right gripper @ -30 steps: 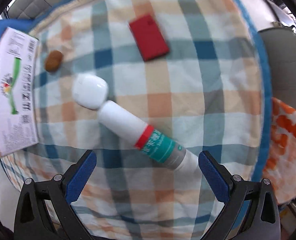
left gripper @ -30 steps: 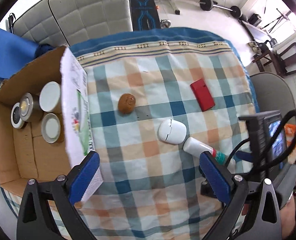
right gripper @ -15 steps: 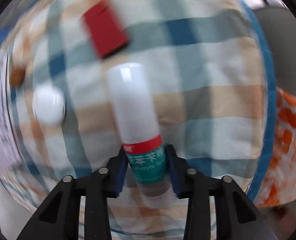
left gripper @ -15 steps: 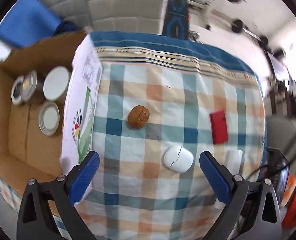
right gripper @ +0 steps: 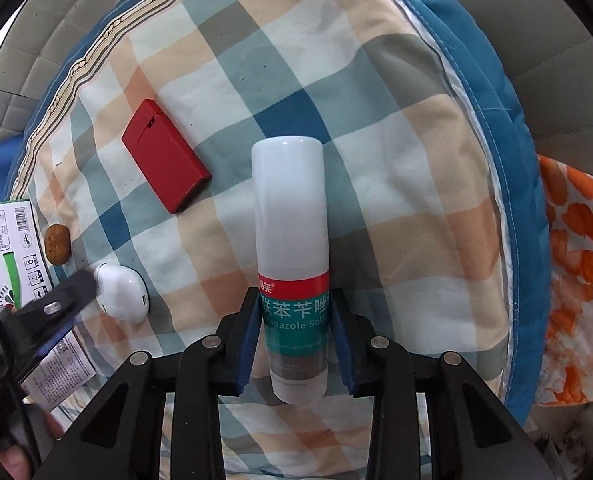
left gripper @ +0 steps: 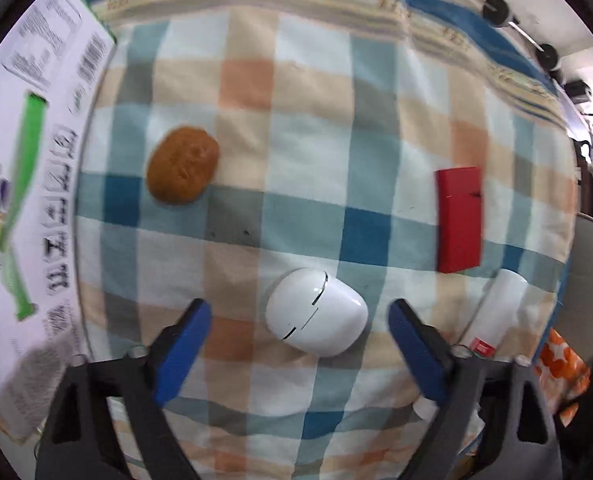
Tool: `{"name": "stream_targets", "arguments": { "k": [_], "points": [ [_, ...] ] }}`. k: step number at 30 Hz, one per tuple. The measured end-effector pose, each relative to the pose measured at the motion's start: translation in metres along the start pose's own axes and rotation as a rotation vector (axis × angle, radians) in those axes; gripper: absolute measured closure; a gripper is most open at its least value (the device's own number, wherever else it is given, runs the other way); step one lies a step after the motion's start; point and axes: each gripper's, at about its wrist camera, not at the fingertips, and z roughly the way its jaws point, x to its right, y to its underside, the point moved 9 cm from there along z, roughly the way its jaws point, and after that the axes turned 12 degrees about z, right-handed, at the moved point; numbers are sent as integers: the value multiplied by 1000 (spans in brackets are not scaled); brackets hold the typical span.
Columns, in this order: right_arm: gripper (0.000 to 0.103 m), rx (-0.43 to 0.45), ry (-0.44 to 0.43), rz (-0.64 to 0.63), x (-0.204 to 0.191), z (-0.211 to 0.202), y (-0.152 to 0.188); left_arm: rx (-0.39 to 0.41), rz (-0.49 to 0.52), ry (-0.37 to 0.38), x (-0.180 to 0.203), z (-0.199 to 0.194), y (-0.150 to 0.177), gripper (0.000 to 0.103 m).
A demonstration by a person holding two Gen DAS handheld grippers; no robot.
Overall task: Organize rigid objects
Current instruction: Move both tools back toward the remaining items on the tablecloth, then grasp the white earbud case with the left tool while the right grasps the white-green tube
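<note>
A: Where do we stand on the right gripper (right gripper: 294,316)?

B: We have its blue pads pinching the white spray bottle (right gripper: 291,240) at the green label, just below the red band. White cap end points away from the camera. The bottle looks lifted off the checked cloth (right gripper: 396,184), but we can't confirm the gap.

A: Left gripper (left gripper: 300,334)?

B: Jaws are closing, pointed down at the cloth. The white earbud case (left gripper: 315,312) sits between the fingers; pads aren't pressing it, there's cloth showing on both sides.

A: Other items?

B: The red flat box (left gripper: 458,220) lies on the cloth to the right of the case, well apart from it. The brown walnut (left gripper: 183,165) sits up left, near the printed cardboard box wall (left gripper: 24,200). In the right wrist view we see the same red box left of the bottle, and a person's fingers (right gripper: 12,456) at the lower left edge.
</note>
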Motion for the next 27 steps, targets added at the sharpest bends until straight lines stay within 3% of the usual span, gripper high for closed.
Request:
{"name": "stream_targets", "arguments": {
  "k": [1,5,11,13,16,20,22,25,27],
  "points": [
    [67,0,-2,0,1,-1,-1,-13,-11,10,0,6,1,33],
    [67,2,-2,-12,-1,9,1,0,7,9,2,13,0,45],
    [67,-41,27,-72,-3,19,11,-23,291,-100,7,10,10,48],
    [67,-42,41,-103,-6,20,14,-28,259,-94,1,9,12,47],
    [66,-37,45,-104,-9,20,16,-45,96,53,-5,11,15,30],
    [66,-53,19,-55,-11,25,16,-7,-39,88,-17,12,14,30],
    [66,-51,20,-46,-9,28,16,0,-18,56,-16,13,15,31],
    [67,-42,32,-54,-13,31,17,13,82,-3,-5,14,17,52],
    [68,-43,45,-73,-15,34,23,6,134,-11,2,13,22,52]
  ]
}}
